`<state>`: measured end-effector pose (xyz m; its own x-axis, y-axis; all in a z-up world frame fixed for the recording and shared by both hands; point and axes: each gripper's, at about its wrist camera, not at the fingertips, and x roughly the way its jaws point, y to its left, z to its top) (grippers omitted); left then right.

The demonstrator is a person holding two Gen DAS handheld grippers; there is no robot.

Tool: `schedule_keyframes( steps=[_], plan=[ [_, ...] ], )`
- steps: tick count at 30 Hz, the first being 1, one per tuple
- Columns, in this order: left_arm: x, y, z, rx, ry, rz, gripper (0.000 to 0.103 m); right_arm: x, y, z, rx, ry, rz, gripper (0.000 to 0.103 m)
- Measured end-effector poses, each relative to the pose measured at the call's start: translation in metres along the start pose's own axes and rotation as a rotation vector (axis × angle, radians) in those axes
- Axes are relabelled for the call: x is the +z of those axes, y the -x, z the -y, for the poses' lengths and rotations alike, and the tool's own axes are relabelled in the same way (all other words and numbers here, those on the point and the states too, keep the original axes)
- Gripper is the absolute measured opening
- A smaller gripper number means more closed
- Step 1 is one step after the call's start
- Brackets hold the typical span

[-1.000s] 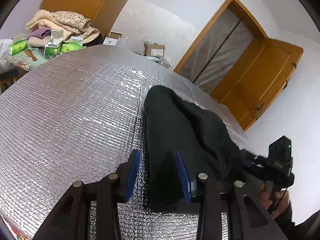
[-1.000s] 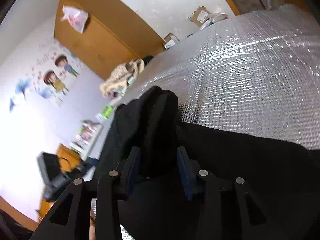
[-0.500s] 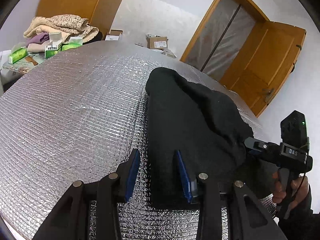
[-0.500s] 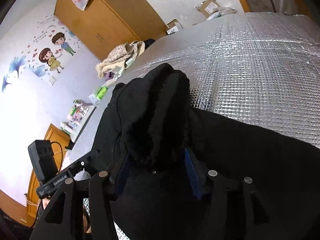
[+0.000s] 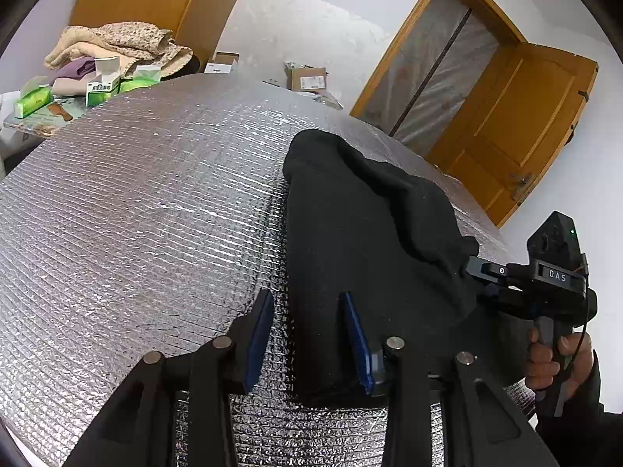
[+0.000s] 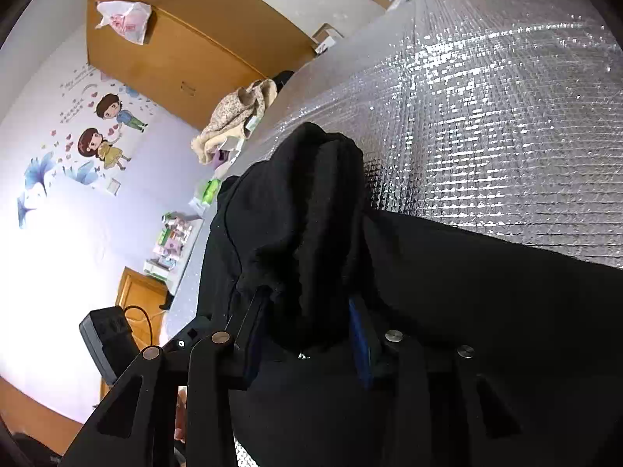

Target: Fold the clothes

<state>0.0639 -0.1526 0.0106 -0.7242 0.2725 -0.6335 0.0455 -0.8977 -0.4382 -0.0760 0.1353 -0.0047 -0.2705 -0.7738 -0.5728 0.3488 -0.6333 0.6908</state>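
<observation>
Seemingly mid-fold, a black garment (image 5: 350,241) lies on a silver quilted foil table cover (image 5: 136,214), filling the centre and right of the left wrist frame. The left gripper (image 5: 307,334), at the bottom centre of that frame, has its blue-padded jaws spread apart and holds nothing: one pad sits over the bare foil, the other over the garment's near edge. At the right edge of the same frame a person's hand (image 5: 557,354) grips the handle of the right gripper (image 6: 307,330), whose front end is buried in a raised fold of the cloth. In the right wrist frame, that gripper's jaws are clamped on a thick bunch of the black fabric, which rises up the middle of the picture and hides most of both pads. A heap of beige and floral clothes (image 5: 117,46) sits at the upper left of the left wrist frame, next to green tissue packs (image 5: 35,97), with an open wooden door (image 5: 521,124) at the upper right.
</observation>
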Motion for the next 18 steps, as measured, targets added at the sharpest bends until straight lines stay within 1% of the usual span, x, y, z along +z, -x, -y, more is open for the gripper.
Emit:
schedule_keyframes(
  steps=[1,2,3,5,8,11,14,18],
  plan=[
    [0.001,0.000,-0.001,-0.002,0.008,-0.005,0.013,0.000,0.001,-0.002,-0.002,0.008,0.003,0.022],
    [0.001,0.000,-0.004,-0.016,0.026,-0.006,0.012,0.000,0.003,-0.004,-0.002,0.016,0.007,0.018],
    [0.002,0.000,-0.007,-0.032,0.047,-0.006,0.012,-0.003,0.009,-0.009,0.015,0.027,0.012,0.017],
    [0.003,0.005,-0.012,-0.060,0.076,0.006,0.011,-0.007,0.021,-0.020,0.049,0.048,0.022,0.017],
    [0.004,0.014,-0.010,-0.085,0.064,0.033,0.011,-0.014,0.039,-0.035,0.099,0.081,0.038,0.016],
    [0.003,0.020,-0.004,-0.099,0.036,0.039,0.011,-0.021,0.056,-0.050,0.148,0.112,0.052,0.017],
    [0.001,0.022,0.000,-0.113,0.013,0.031,0.011,-0.040,0.059,-0.040,0.117,0.088,0.016,0.017],
    [-0.005,0.014,-0.002,-0.115,0.010,-0.011,0.011,-0.059,0.056,-0.018,0.091,0.033,-0.027,0.017]
  ],
)
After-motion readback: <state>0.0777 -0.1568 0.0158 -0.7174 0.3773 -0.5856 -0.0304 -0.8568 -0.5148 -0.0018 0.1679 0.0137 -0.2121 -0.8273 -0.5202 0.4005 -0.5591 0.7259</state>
